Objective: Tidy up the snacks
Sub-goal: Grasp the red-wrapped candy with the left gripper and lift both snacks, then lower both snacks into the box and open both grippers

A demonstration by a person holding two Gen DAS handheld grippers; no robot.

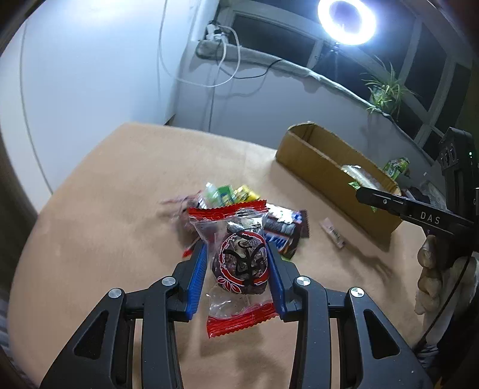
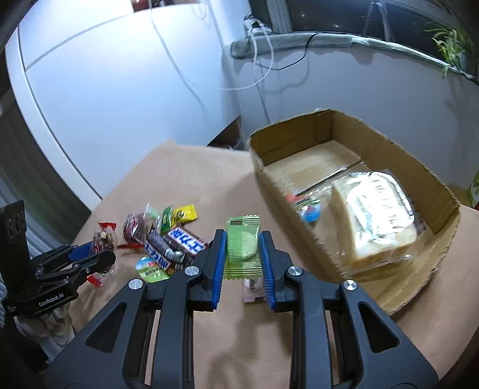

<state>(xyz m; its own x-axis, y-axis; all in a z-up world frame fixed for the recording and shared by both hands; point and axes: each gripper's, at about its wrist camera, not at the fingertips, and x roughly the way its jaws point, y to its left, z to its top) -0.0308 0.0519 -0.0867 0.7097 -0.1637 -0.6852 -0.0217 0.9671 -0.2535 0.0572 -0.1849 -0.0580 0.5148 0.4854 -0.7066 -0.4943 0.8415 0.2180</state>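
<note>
Two packets are pinched: my left fingers (image 1: 236, 266) clamp a red-edged clear sweet packet (image 1: 239, 263), my right fingers (image 2: 242, 257) a green biscuit packet (image 2: 242, 245), above the counter (image 1: 104, 224).

A ring light (image 1: 346, 21) is glowing at the far right, above the dark window (image 1: 278, 33). A spider plant (image 1: 386, 89) is sitting on the sill at the right, its leaves drooping over the edge. White cables (image 1: 230, 57) are hanging from a power strip (image 1: 215, 33) at the window's left corner and trailing down the pale wall (image 1: 89, 74). A grey padded roll (image 2: 299, 42) is lying along the sill. The tan worktop (image 1: 104, 209) is stretching out from the near edge toward the wall.
</note>
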